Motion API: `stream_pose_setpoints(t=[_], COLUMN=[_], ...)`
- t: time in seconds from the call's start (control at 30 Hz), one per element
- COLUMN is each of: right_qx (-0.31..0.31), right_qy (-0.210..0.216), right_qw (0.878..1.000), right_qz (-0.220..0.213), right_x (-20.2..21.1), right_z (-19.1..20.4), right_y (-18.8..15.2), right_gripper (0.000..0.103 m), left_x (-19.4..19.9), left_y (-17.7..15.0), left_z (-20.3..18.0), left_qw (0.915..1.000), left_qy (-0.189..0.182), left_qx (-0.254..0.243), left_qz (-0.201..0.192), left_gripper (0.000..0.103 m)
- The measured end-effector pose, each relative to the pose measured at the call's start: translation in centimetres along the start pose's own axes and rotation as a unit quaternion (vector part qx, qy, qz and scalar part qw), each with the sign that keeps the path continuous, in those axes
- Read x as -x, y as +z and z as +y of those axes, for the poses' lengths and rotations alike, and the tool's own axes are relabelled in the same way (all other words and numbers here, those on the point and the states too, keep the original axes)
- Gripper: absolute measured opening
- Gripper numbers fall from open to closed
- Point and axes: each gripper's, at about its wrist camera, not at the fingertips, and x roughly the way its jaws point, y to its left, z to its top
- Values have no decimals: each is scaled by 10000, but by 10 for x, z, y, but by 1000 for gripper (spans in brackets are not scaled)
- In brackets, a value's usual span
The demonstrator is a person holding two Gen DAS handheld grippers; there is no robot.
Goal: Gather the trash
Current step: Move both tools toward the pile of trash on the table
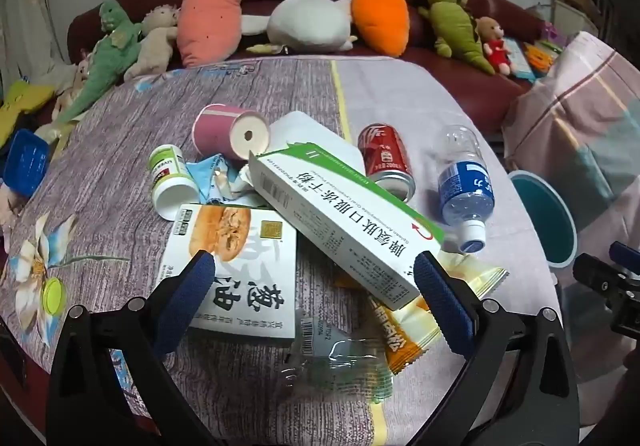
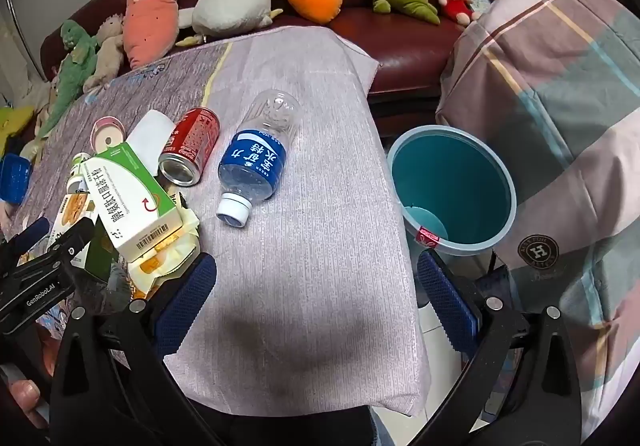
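Open left tool (image 1: 314, 270) over green-white box (image 1: 344, 222), can (image 1: 384, 162), bottle (image 1: 464, 182), bin (image 2: 452, 186) beside table

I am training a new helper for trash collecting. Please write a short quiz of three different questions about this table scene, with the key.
1. True or false: the water bottle lies on its side with its cap on.
2. Which item rests on top of the other trash? A) red can B) long green and white box C) pink paper roll
3. Fill in: the teal bin stands beside the table, on the ____ gripper's side.

Key: 1 true. 2 B. 3 right. Both the left gripper and the right gripper are open and hold nothing.
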Motion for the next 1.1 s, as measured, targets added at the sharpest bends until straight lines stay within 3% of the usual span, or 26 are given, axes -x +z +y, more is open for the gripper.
stream_pose_setpoints(t=[1.1], right_qx=[-131], right_qy=[-9], right_qw=[9999], right_qz=[-65], right_x=[10], right_z=[-12], right_y=[1], right_gripper=[97], left_x=[0], left_y=[-1], left_z=[12], left_qw=[9997], left_qy=[-105], left_qx=[181], left_qz=[133], left_gripper=[99])
